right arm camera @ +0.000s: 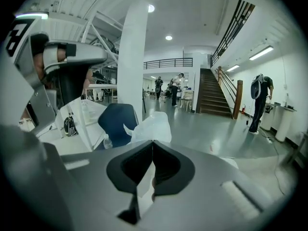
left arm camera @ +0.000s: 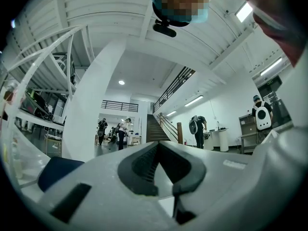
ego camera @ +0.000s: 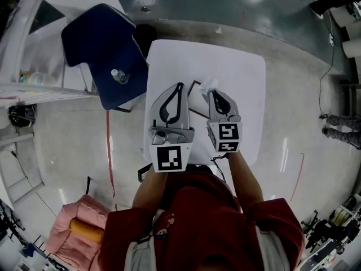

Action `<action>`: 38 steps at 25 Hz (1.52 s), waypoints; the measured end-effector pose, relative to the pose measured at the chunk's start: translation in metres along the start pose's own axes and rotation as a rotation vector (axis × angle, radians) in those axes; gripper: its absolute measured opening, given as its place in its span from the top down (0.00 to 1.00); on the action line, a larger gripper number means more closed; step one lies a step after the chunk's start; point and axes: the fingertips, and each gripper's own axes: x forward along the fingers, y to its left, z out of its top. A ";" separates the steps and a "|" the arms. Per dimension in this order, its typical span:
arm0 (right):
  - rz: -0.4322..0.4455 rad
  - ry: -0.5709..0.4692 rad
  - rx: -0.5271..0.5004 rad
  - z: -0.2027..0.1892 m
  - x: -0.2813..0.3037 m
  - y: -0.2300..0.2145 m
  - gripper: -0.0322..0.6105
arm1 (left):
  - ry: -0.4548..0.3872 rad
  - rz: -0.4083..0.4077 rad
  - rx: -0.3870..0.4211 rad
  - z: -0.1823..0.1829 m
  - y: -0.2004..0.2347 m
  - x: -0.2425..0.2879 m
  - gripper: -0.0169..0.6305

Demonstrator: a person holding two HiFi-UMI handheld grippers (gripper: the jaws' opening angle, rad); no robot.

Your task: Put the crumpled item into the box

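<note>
Over the white table (ego camera: 240, 83), the left gripper (ego camera: 180, 86) is clenched on nothing. The right gripper (ego camera: 214, 92) pinches the crumpled item (ego camera: 209, 83) at its tips. Behind the table, a blue chair (ego camera: 93, 38) carries a bottle (ego camera: 118, 75). Farther off stand a pillar (right arm camera: 131, 57) and stairs (right arm camera: 214, 93).

big open indoor hall, reads as a lab or test facility, not a home. polished grey concrete floor (ego camera: 186, 4) with glare from overhead lights, a red line (ego camera: 109, 151) marked on it and loose cables (ego camera: 322, 89) trailing along one side. wide staircase (right arm camera: 214, 97) with a handrail climbs to a railed mezzanine (right arm camera: 166, 62). thick white column (right arm camera: 131, 61), strip lights (right arm camera: 261, 53) on a high white ceiling. several people (right arm camera: 178, 86) stand about in the background, one person (right arm camera: 260, 100) with a pack on the back. plain white table (ego camera: 237, 72) out in the open floor, blue chair (ego camera: 101, 44) just beside it.
</note>
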 end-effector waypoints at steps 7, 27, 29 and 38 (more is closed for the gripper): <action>0.026 0.130 -0.017 -0.042 0.023 0.004 0.95 | 0.011 0.017 -0.012 -0.010 0.012 0.001 0.97; 0.132 0.481 -0.052 -0.144 0.070 0.014 0.95 | 0.047 0.066 0.000 -0.035 0.046 0.006 0.97; 0.143 0.508 -0.051 -0.151 0.072 0.014 0.95 | 0.053 0.064 0.002 -0.037 0.047 0.007 0.97; 0.204 0.664 -0.093 -0.182 0.084 0.016 0.95 | 0.076 0.071 -0.008 -0.048 0.052 0.006 0.97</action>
